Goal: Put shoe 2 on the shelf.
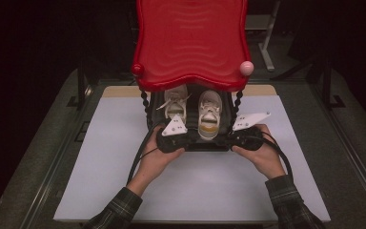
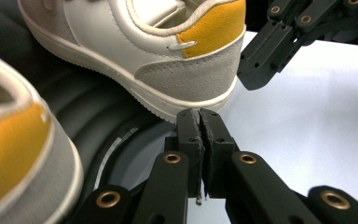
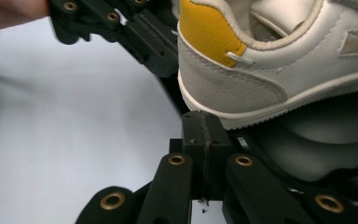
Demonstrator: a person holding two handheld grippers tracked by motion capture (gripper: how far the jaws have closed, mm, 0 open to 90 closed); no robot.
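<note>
We hold both claws pressed together, empty: left claw (image 2: 200, 116) and right claw (image 3: 205, 122) just below the right sneaker's (image 1: 209, 114) heel; next, spread and grip it.

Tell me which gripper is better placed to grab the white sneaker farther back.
Left, probably: that white sneaker with a yellow heel patch lies beside the shut left gripper; the other sneaker blocks the right gripper.

shoe (image 2: 135, 42): smooth leather, matt suede | shelf (image 1: 190, 38): glossy red plastic
</note>
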